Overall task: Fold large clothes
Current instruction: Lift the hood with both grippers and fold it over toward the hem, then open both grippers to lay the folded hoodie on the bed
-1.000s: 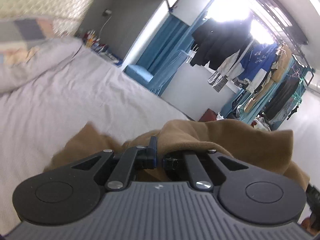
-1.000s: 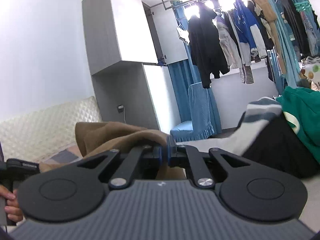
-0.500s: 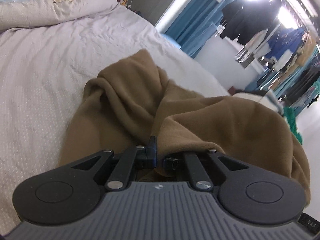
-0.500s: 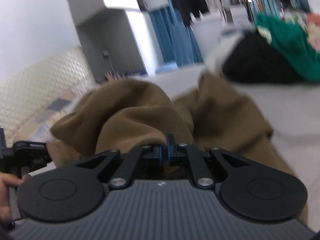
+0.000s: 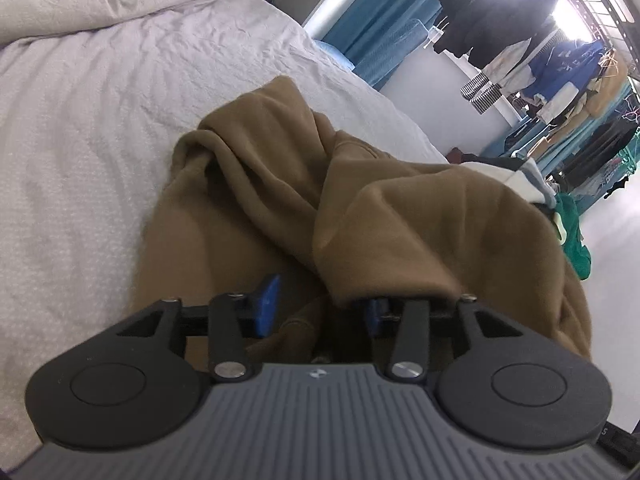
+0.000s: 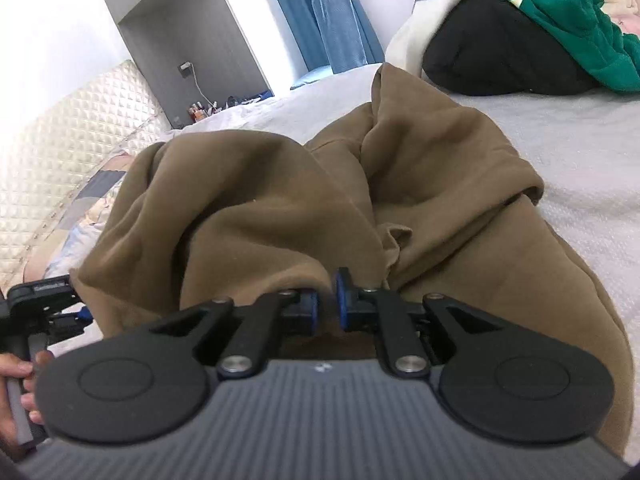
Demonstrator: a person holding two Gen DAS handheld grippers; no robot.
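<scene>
Left claw (image 5: 318, 306) opening over brown garment (image 5: 256, 184); right claw (image 6: 327, 300) opening too

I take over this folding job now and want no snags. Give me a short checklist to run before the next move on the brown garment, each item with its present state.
1. Brown garment resting on the bed: ok.
2. Left hand-held gripper letting go: ok, its jaws are opening, though cloth drapes over one finger.
3. Right hand-held gripper letting go: not ok yet, its jaws are only starting to open, the gap is narrow.
4. Garment spread flat for folding: not ok, it lies bunched in thick folds.
5. Free bed beside the garment: ok on the left; a pile of clothes lies at the far right.
</scene>
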